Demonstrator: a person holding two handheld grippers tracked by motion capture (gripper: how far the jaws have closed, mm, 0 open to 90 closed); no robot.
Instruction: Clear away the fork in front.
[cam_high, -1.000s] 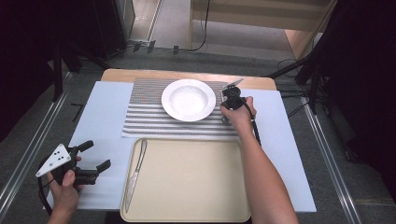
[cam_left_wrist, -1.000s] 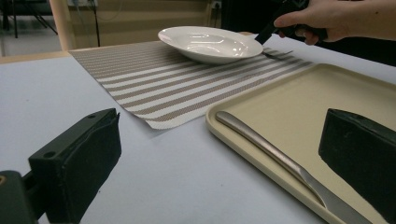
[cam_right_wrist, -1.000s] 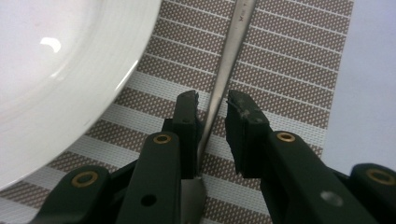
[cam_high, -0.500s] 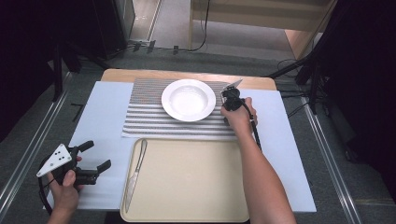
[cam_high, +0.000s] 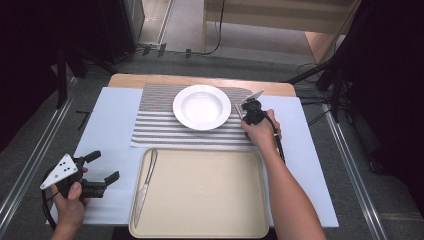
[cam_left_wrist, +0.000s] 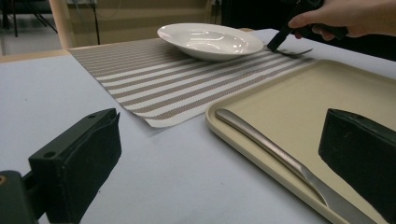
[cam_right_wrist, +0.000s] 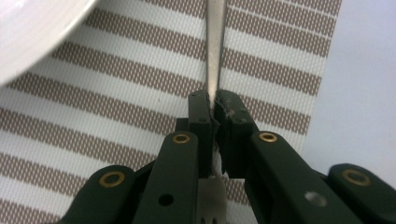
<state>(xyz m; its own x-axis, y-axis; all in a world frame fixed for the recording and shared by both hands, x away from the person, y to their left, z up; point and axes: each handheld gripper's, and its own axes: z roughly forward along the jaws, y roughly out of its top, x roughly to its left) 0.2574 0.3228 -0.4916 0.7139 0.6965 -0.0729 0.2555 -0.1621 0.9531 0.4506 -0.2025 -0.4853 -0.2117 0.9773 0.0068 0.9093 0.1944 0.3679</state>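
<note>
Item, fork (cam_right_wrist: 214, 56): your right gripper (cam_right_wrist: 214, 109) has just been closing and is clamped on its handle, centre of frame, on the striped mat (cam_high: 160, 125) just right of the plate (cam_high: 201, 106). Your left gripper (cam_high: 102, 167), lower left, has its jaws apart.

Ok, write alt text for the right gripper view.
The right gripper is shut on the thin handle of a fork lying on a brown-and-white striped placemat. A white plate's rim curves in at upper left.

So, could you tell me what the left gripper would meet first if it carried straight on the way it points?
Probably the tray: the left gripper points low across the table, with the tray's near rim and the knife just ahead between its open jaws. Depth is hard to judge.
</note>
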